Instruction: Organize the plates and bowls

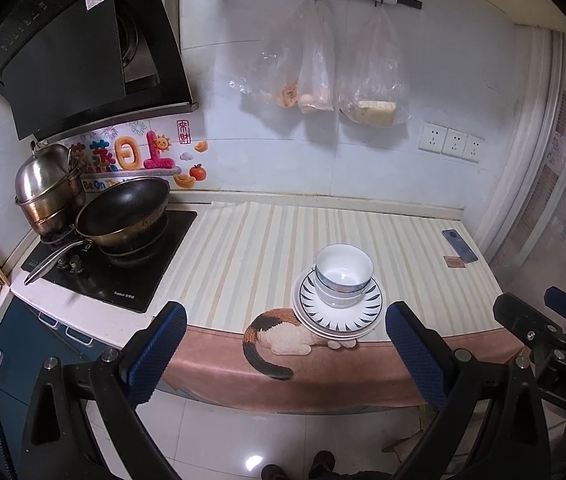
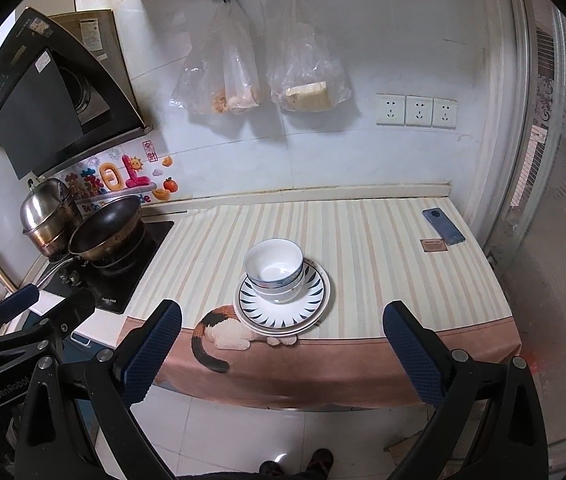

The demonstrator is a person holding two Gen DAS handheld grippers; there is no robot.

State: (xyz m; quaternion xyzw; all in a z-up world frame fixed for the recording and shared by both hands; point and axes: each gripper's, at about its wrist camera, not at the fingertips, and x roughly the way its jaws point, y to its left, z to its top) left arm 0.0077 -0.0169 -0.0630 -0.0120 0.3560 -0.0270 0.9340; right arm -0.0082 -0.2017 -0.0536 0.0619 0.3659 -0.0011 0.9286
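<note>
While we hover off bench (image 1: 243, 240) front edge, left hand-held gripper (image 1: 285, 354) and right hand-held gripper (image 2: 283, 350) both released, empty; bowls (image 1: 343, 274) stacked on plates (image 1: 337, 314) near that edge, open cloth all round.

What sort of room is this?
Most likely a home kitchen. A wok and a steel pot sit on a stove under a black range hood, and stacked bowls on plates rest on the counter.
</note>
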